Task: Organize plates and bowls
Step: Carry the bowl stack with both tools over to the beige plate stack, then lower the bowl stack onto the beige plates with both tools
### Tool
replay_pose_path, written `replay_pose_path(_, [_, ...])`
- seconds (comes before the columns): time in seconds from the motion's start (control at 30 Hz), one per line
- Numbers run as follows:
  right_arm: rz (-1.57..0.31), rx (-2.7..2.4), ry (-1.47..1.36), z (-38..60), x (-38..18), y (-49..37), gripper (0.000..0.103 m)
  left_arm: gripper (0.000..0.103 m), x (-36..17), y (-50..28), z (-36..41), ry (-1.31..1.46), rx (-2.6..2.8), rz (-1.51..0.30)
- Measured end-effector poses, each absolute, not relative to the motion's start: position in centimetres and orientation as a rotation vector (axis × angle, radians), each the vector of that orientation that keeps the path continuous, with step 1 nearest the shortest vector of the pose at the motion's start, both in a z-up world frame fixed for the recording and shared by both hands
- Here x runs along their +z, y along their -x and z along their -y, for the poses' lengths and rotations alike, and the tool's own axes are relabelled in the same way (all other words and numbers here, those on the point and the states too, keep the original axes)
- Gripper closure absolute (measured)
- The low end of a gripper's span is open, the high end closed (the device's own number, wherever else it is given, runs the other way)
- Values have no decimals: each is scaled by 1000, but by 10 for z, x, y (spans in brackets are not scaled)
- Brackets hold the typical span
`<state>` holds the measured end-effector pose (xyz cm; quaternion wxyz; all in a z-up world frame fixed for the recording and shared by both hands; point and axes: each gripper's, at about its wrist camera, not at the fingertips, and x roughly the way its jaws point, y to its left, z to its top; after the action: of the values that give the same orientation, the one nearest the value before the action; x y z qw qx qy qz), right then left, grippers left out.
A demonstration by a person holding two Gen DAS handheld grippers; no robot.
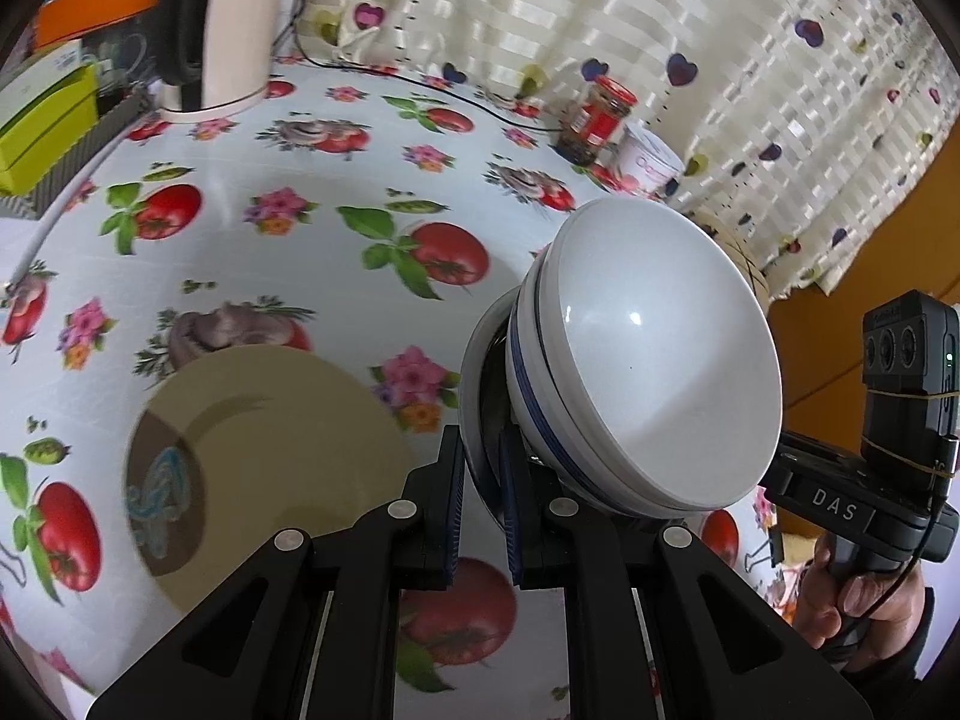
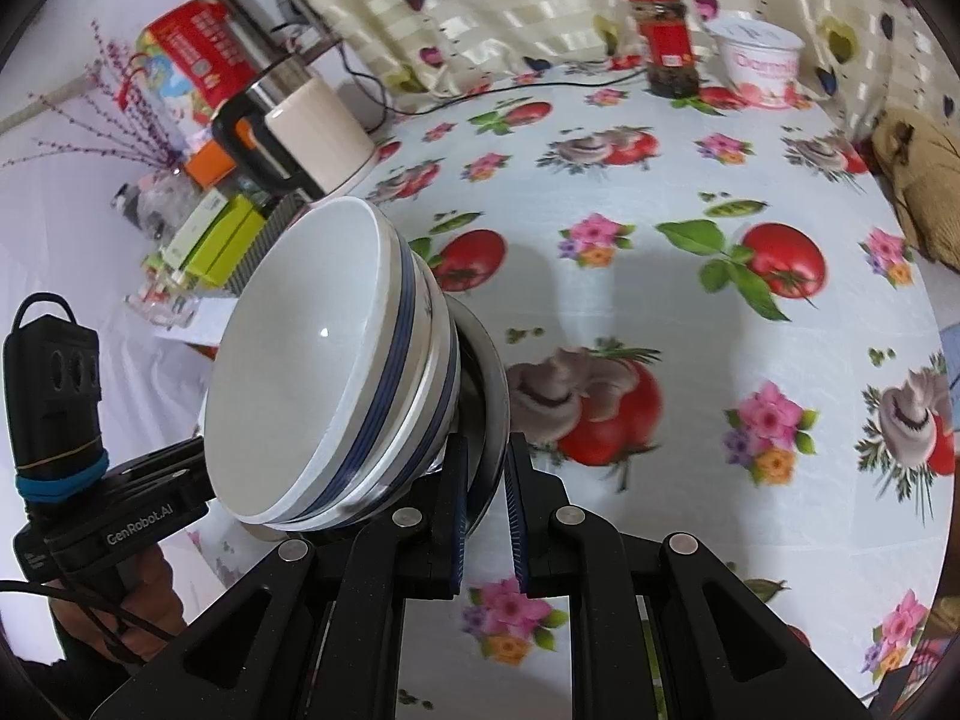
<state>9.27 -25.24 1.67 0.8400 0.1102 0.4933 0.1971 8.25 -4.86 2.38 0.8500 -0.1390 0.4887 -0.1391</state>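
You've got both grippers clamped on the same stack right now. Your left gripper (image 1: 483, 468) has its jaws pinched tight on the rim of the steel plate (image 1: 474, 396) that sits under the bowls (image 1: 654, 360), and in the other view your right gripper (image 2: 486, 468) is clenched on the opposite edge of that same steel plate (image 2: 489, 396). So the whole stack is hanging between your two hands, up off the tablecloth (image 1: 300, 180), tilted well over on its side.

The bowls (image 2: 312, 360) are white with blue stripes around the outside, nested one inside another, and their open side faces away from the plate. I can't tell exactly how many are nested.

Down on the table, just left of your left gripper, there's a beige plate (image 1: 270, 438) lying flat with a blue squiggle pattern on its left rim. It's separate from the stack, nothing touching it.

Further back on the cloth: a cream kettle (image 1: 234, 42) with a black handle on the far left, a jar with a red lid (image 1: 597, 114) and a white tub (image 1: 651, 159) next to it by the curtain (image 1: 690, 30). From the left camera your right hand (image 1: 858, 600) shows wrapped around its handle, and a green box (image 1: 48, 120) sits at the far left edge.
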Motion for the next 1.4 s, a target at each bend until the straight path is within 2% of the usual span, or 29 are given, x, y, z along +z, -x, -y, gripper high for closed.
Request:
replay_pose_path(0.73, [-1105, 581, -125, 150, 7, -108, 91, 91, 12, -57, -41, 378, -99, -1019])
replay_pose_path(1.4, [-1182, 622, -64, 105, -16, -117, 90, 91, -12, -53, -71, 412, -31, -1055])
